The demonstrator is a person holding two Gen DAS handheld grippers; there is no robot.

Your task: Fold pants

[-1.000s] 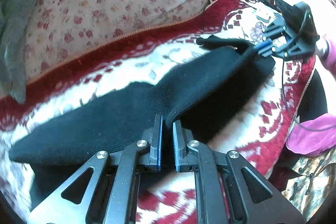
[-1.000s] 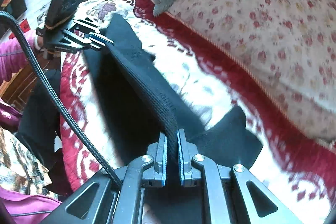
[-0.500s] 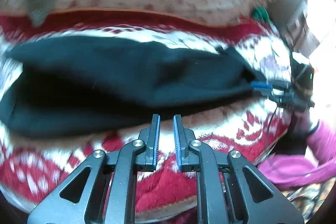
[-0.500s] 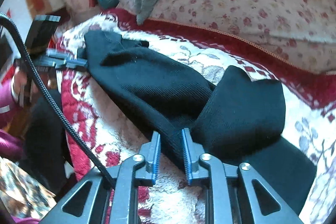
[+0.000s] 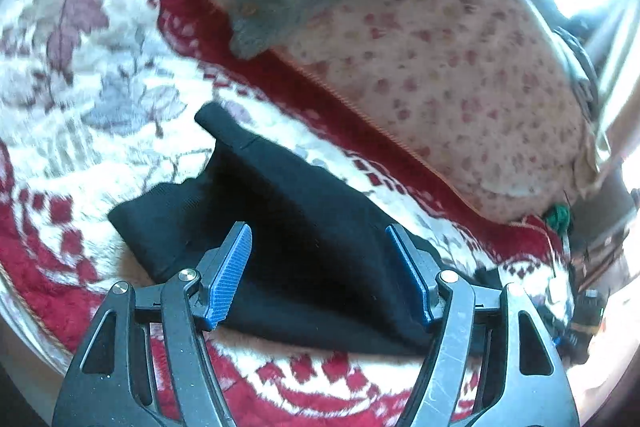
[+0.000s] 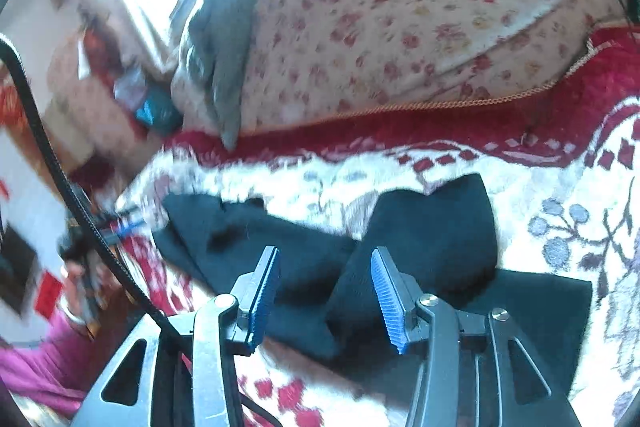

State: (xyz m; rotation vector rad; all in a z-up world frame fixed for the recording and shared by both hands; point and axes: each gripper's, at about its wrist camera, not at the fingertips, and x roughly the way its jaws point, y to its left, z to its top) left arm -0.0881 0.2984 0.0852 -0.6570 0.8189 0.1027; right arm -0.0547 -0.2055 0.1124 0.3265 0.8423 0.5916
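1. Left hand-held gripper (image 5: 320, 273) is opening wide, holding nothing; the right hand-held gripper (image 6: 325, 291) is also opening, its pads clear of the cloth.
2. Bed blanket (image 5: 100, 99), red and white, is carrying the black pants (image 5: 304, 227), which are lying folded over themselves just ahead of both grippers.
3. Release step appears to be finishing. The next move is likely calling for a fresh grasp at an end of the pants to fold once more.
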